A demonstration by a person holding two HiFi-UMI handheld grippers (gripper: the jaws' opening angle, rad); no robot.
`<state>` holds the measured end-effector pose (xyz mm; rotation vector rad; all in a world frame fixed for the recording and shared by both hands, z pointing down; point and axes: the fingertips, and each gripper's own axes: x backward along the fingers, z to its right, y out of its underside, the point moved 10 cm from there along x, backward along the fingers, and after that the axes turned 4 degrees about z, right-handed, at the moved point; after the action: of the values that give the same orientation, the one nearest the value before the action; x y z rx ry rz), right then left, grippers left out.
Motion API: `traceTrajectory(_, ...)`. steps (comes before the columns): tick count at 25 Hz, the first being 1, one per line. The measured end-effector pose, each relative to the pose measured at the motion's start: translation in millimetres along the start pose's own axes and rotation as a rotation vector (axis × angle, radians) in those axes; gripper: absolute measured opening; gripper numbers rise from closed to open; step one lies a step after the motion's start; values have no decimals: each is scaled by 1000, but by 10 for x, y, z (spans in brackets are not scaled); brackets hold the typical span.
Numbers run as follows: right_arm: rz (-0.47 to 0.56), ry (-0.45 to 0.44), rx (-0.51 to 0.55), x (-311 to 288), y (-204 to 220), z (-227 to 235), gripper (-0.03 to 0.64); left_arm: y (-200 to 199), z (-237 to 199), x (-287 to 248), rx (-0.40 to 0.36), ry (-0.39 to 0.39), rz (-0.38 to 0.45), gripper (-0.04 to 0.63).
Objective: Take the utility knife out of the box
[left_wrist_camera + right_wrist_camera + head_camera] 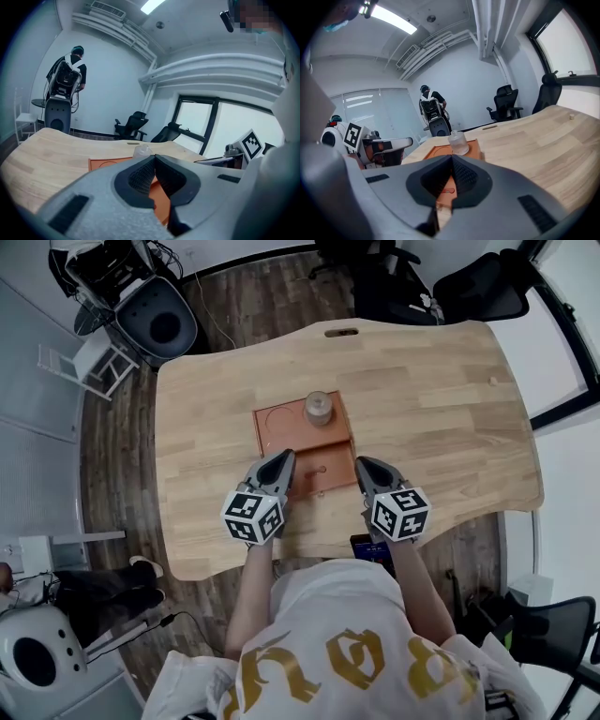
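Nearest the lens are the person's shoulders in a white shirt with gold print, and just ahead of them the two marker cubes of the tools. The utility knife shows in none of the views; I judge that it lies inside the flat orange box (281, 432), which sits in the middle of the wooden table (441, 409) and looks shut. The box's near half is a lower panel carrying a small slot-like mark (316, 470), and whether that is a pull or only print I cannot tell. On its far half stands a small clear jar (319, 408), upright and close to the step between the halves. The left gripper (279, 459) points at the box's near left corner and the right gripper (364, 466) at its near right corner. Each has its jaws pressed together at the tips with nothing between them, as each gripper view shows plainly. Because both claws are closed and empty, neither can take hold until it opens, and a closed tip pushed at the panel would most likely shove the box across the smooth wood. The jar is the main hazard, since lifting or tilting the far half, or jerking the box, could topple it. If one claw pulls the panel while the other does not steady the box, the whole box may slide toward the table's near edge.
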<state>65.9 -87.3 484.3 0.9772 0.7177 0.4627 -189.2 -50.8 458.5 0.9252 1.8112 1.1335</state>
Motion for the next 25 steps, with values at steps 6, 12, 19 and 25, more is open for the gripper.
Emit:
traceTrajectory(6,-17,-7,-14,-56,39,31,11,56,-16,-69,-9,0,-29,9)
traceTrajectory(12,-27,2,-34,-98,84,93,11,132,-84,-128,-31,-7,-72,9)
traceTrajectory(19,-38,10,-59,-152,119,170,11,297,-154,-257,9,36,-175,9)
traceTrajectory(25,-64,5,-82,-210,184,248,11,455,-162,-356,17,65,-260,9)
